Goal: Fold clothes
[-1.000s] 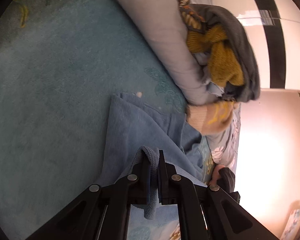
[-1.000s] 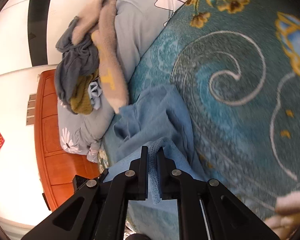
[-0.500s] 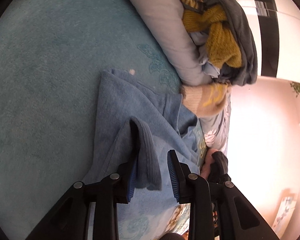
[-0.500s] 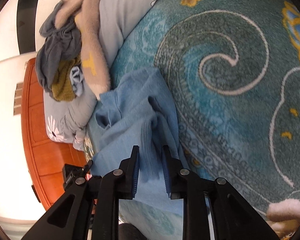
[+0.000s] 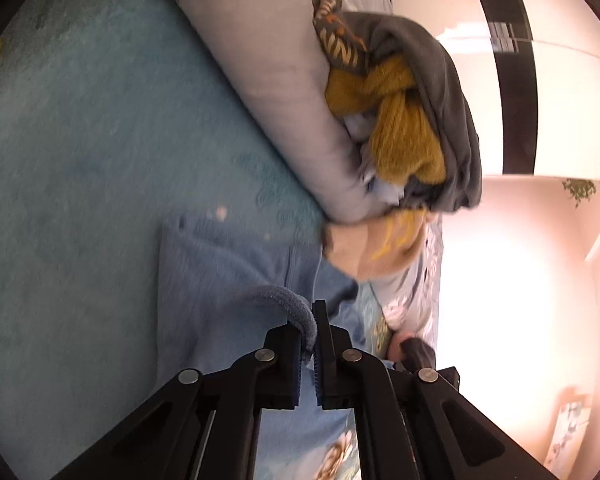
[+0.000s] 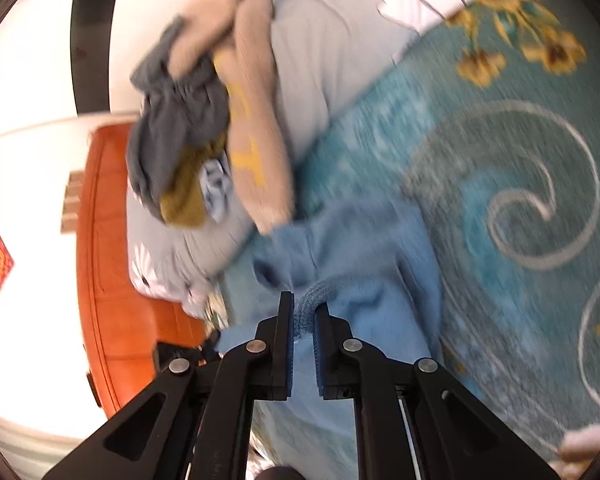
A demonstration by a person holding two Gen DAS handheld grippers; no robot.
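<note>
A blue fleece garment (image 5: 220, 280) lies crumpled on the teal bedspread (image 5: 80, 140). My left gripper (image 5: 310, 320) is shut on a rolled hem of it, and the fabric bulges out above the pads. In the right wrist view the same blue garment (image 6: 360, 248) spreads over the patterned bedspread (image 6: 500, 160). The jaws of my right gripper (image 6: 304, 312) are closing, with the pads pressed on another stretch of the ribbed hem. Both views are motion-blurred.
A grey pillow (image 5: 268, 60) carries a pile of clothes (image 5: 400, 120): grey, mustard knit and a beige garment (image 5: 372, 248) that hangs down to the blue one. An orange wooden headboard (image 6: 112, 280) stands behind the pillow (image 6: 320, 60). A white wall lies beyond.
Both grippers, shut on the hem a second ago, stood open around it half a second ago. Both are now shut on it again, with less cloth hanging through. The views shifted slightly.
</note>
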